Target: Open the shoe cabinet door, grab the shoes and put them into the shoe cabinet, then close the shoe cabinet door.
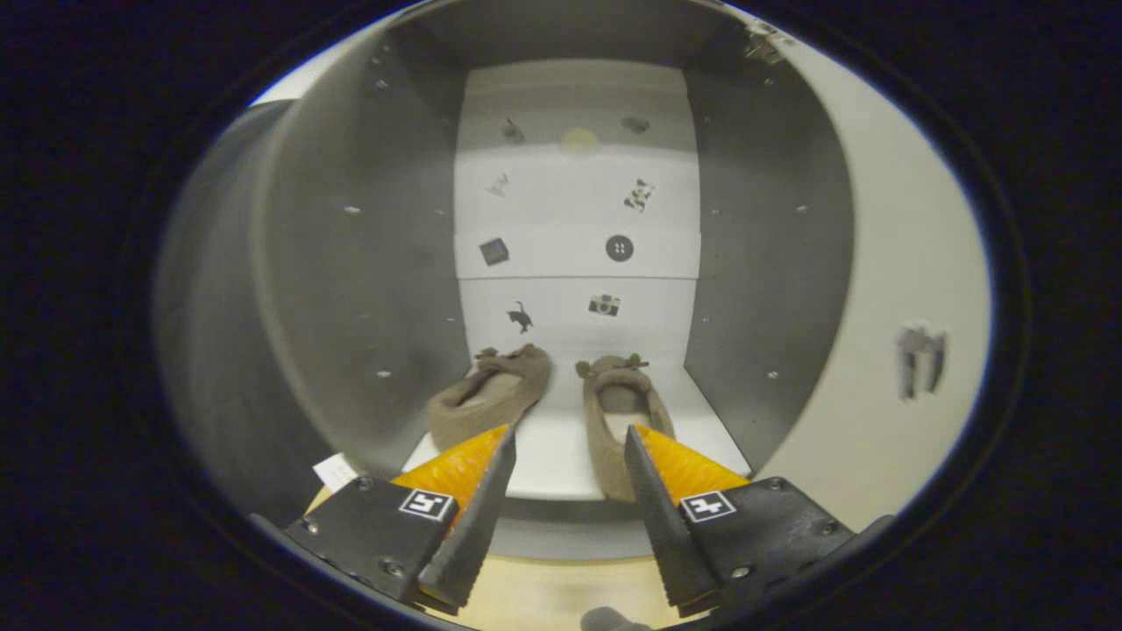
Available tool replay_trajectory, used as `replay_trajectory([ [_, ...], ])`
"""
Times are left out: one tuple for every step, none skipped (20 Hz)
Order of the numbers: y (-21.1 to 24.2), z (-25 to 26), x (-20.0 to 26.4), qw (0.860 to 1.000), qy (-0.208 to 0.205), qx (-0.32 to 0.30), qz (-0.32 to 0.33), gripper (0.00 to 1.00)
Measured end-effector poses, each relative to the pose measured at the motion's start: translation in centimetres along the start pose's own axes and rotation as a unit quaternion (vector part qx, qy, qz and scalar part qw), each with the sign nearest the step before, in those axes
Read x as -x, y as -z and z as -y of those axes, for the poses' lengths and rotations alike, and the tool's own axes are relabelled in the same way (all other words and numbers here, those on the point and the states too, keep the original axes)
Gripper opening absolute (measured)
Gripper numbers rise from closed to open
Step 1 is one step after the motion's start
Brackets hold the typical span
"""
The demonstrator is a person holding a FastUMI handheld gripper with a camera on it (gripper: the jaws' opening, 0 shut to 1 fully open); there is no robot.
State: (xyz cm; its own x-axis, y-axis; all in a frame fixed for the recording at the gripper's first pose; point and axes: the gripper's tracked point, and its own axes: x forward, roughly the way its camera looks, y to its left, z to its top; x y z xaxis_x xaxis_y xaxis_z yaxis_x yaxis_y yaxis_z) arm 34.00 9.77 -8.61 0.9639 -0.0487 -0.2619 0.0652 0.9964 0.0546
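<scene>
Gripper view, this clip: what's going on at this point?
A hand-held gripper faces into the open shoe cabinet. Both brown shoes sit side by side on the cabinet's bottom shelf, toes toward the back panel. The fingers are open and grip nothing, their tips in front of the shoes' heels. The door stands open to the right, not yet closed.

The tool [568, 443] has two tapering serrated fingers on screwed plate mounts, each bearing a square coded marker.

two shoes [491, 394], one shoe cabinet [771, 289]
</scene>
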Motion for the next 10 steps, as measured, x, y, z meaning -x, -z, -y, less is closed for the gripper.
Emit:
replay_trajectory([
  [0.5,-0.2,2.9,1.0,-0.005,-0.002,0.011,0.85],
  [0.9,-0.5,5.4,1.0,-0.009,-0.006,0.02,0.89],
  [1.4,-0.5,8.0,0.999,-0.018,-0.007,0.027,0.92],
  [2.0,-0.6,10.5,0.999,-0.024,-0.006,0.031,0.96],
  [2.3,-0.4,13.0,0.999,-0.03,-0.002,0.038,0.99],
  [2.8,0.1,15.5,0.999,-0.032,0.003,0.044,0.99],
  [3.2,0.6,17.9,0.998,-0.036,0.005,0.049,0.99],
  [3.8,1.1,20.2,0.998,-0.039,0.006,0.052,0.99],
  [4.4,1.9,22.3,0.998,-0.04,0.007,0.05,0.99],
  [4.7,2.8,24.0,0.998,-0.04,0.008,0.053,0.99],
])
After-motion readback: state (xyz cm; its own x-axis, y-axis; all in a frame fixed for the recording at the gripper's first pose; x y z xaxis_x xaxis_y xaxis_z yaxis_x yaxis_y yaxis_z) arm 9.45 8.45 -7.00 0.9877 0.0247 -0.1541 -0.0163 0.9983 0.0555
